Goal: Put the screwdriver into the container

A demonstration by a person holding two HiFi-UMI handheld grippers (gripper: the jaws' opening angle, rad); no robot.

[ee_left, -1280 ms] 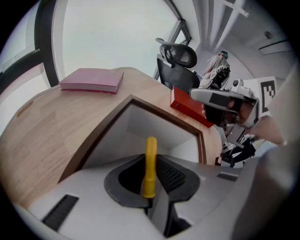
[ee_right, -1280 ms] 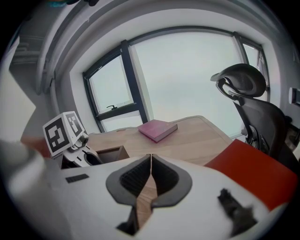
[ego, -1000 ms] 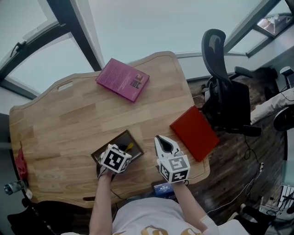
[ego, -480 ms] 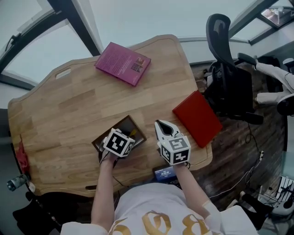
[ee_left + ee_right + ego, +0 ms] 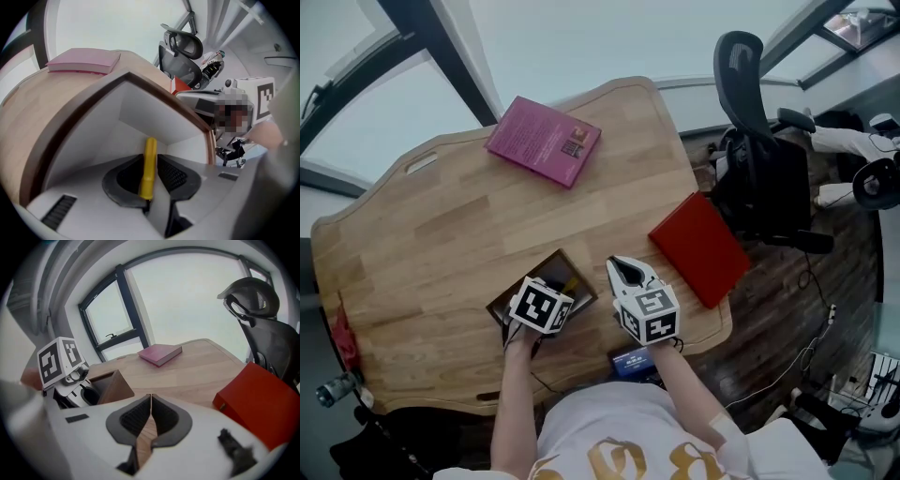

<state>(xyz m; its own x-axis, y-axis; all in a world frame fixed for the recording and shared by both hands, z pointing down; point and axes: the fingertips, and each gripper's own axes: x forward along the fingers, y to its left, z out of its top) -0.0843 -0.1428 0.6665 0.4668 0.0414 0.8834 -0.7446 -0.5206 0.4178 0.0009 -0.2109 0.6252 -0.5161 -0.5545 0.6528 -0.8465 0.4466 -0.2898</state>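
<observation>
most of the job looks done: the yellow screwdriver (image 5: 150, 164) sits down inside the brown container (image 5: 154, 119) on the tabletop (image 5: 441, 225), its handle between the left tongs (image 5: 150, 157), whose jaws have just been opening and seem to have slackened off it. left to do: draw those tongs out. the right tongs (image 5: 151, 399) are closed on nothing, just beside the container, over bare wood

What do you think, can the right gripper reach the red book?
Probably yes: the right gripper is shut on nothing, and the red book lies close beside it with only bare table between them.
</observation>
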